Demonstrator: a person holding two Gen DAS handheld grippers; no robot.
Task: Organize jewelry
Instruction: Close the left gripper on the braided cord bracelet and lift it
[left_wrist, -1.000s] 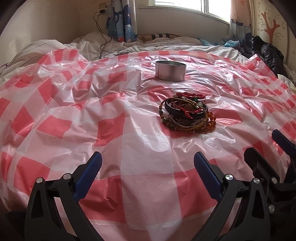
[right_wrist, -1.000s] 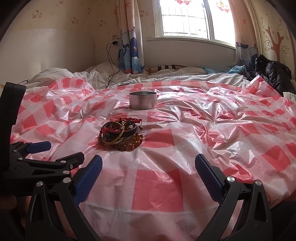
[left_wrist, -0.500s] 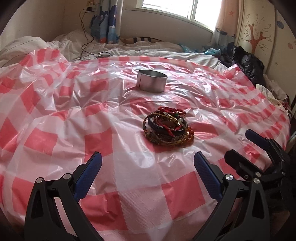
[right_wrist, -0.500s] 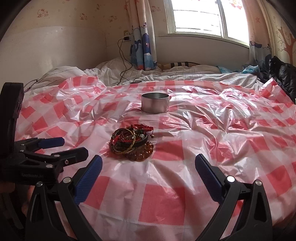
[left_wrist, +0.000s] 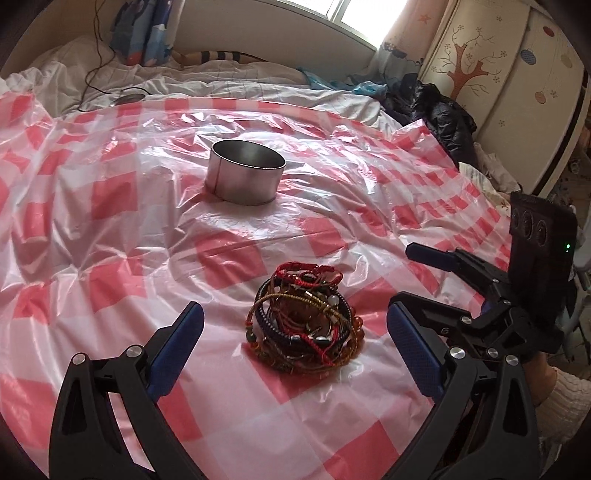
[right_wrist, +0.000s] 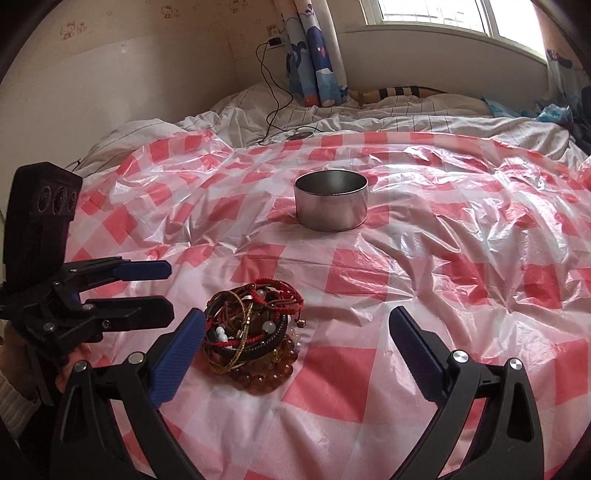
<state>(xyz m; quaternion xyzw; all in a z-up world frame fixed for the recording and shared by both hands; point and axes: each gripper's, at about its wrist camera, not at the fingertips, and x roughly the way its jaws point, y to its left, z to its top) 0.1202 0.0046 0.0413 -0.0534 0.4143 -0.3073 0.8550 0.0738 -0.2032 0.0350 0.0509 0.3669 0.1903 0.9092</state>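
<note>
A tangled pile of bracelets (left_wrist: 301, 319) in red cord, black, gold and amber beads lies on the red-and-white checked plastic sheet; it also shows in the right wrist view (right_wrist: 251, 332). A round metal tin (left_wrist: 243, 176), open on top, stands farther back; it also shows in the right wrist view (right_wrist: 331, 205). My left gripper (left_wrist: 295, 343) is open, with the pile between its fingers. My right gripper (right_wrist: 297, 350) is open, the pile just inside its left finger (right_wrist: 177, 354). Each gripper shows in the other's view, the right one (left_wrist: 417, 280) and the left one (right_wrist: 162, 291).
The checked sheet (right_wrist: 443, 295) covers a bed with rumpled white bedding (right_wrist: 406, 118) behind. A black charging cable (right_wrist: 273, 99) runs down from a wall socket. Dark clothes (left_wrist: 439, 110) lie at the far right by a wardrobe (left_wrist: 509, 74).
Both grippers have moved forward and closer to the bracelet pile. The pile now lies between the left gripper's fingers. Both stay open.
</note>
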